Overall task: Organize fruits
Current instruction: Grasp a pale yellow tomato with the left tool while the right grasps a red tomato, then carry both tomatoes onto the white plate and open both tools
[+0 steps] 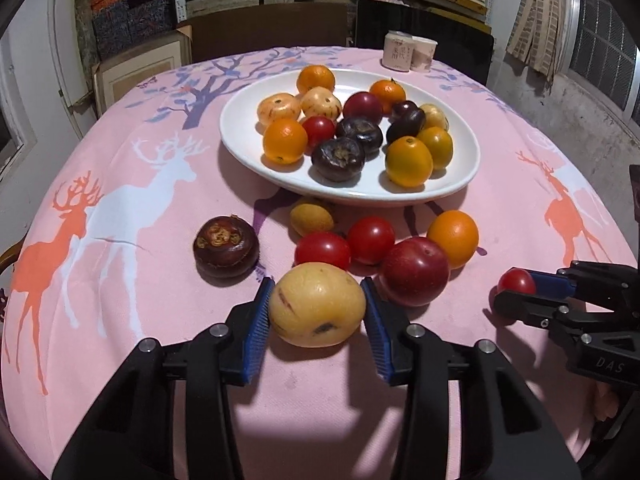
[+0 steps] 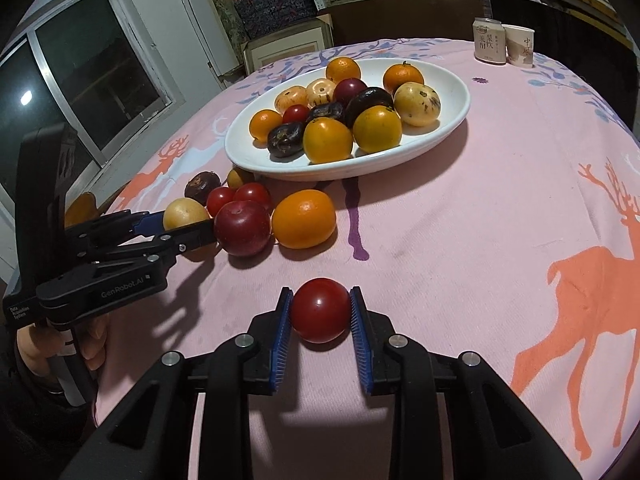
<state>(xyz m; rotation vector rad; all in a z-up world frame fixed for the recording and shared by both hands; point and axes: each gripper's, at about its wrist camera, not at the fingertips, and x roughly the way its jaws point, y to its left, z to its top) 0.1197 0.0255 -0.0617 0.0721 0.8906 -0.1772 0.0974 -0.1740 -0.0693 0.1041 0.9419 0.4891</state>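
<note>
Right now my left gripper (image 1: 317, 308) is closing its blue pads around a pale yellow speckled fruit (image 1: 317, 305) that is sitting on the pink deer-print tablecloth (image 1: 120, 280); the pads are resting against its two sides. My right gripper (image 2: 320, 312) is clamping a small red tomato (image 2: 320, 310) between its pads, jaws drawn in as tight as they go, low over the cloth and apart from the other fruit.

Just beyond the yellow fruit, loose pieces are lying in a cluster on the cloth: a dark red plum (image 1: 414, 271) touching it on the right, two more red tomatoes (image 1: 346, 246) behind it, an orange (image 1: 453, 238) beside the plum, a small yellowish fruit (image 1: 311, 218) near the plate's edge, and a brown water chestnut (image 1: 226, 247) sitting off to the left by itself.

Further back, a white oval plate (image 1: 460, 168) is holding oranges, pale speckled fruits, dark purple-brown ones, a plum and a red tomato, all piled close together.

At the far edge of the table, a can (image 2: 489, 41) and a paper cup (image 2: 519, 46) are standing side by side.
</note>
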